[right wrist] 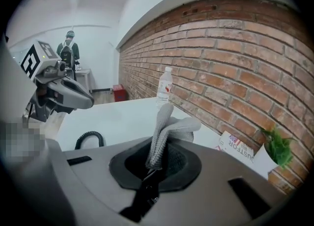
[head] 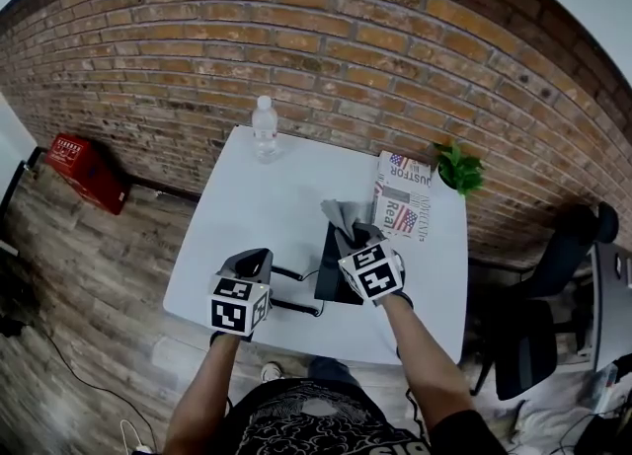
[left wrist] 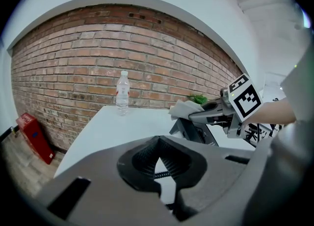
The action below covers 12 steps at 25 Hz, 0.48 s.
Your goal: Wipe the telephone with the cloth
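Noted white table [head: 257,206] against brick wall [head: 296,38]. Found right gripper [head: 354,236] clamped on grey cloth [head: 343,214], folds standing up past the jaws, held just over black telephone [head: 329,270] at frame centre; judged poised for wiping. Found left gripper [head: 259,260] pressed together on nothing, lower left of the telephone, likely in reserve for steadying. Logged coiled cord [head: 296,306] between the grippers, a snag risk. Recorded water bottle [head: 264,127], newspaper [head: 403,196] and plant [head: 459,169] toward upper frame, well apart from the work
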{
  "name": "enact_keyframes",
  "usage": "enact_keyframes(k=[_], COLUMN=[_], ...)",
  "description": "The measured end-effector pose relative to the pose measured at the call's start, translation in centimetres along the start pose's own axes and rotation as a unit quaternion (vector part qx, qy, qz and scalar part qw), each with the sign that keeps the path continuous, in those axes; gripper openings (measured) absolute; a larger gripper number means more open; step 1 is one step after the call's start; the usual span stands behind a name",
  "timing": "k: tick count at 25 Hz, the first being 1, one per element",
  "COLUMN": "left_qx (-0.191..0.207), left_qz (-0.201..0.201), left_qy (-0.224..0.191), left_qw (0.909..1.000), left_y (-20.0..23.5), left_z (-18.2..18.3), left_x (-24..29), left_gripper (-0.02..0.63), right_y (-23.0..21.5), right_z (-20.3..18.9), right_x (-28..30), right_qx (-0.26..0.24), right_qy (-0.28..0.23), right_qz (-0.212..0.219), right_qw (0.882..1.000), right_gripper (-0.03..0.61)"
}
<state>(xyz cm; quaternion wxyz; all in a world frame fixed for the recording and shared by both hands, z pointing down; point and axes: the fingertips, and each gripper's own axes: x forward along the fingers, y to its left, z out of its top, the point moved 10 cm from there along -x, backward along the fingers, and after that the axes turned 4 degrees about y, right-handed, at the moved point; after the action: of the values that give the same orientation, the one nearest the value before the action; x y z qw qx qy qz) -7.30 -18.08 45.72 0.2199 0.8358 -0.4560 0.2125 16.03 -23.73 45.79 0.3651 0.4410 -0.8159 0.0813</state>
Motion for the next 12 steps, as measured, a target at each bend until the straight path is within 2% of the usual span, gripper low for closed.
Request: enact_keyframes(k=[12], left_qx=[-0.001], left_qz=[-0.007], left_qy=[0.009], left_qw=[0.9999], left_y=[-0.4], left_z=[-1.2], left_x=[-0.5], left_gripper=[0.006], right_y=[1.5], right_z=[-1.5], right_x=[0.5], right_qx=[0.015], right_qy=[0.015], right_qz=[0.020], right_qw=[1.000], right_gripper=[0.011])
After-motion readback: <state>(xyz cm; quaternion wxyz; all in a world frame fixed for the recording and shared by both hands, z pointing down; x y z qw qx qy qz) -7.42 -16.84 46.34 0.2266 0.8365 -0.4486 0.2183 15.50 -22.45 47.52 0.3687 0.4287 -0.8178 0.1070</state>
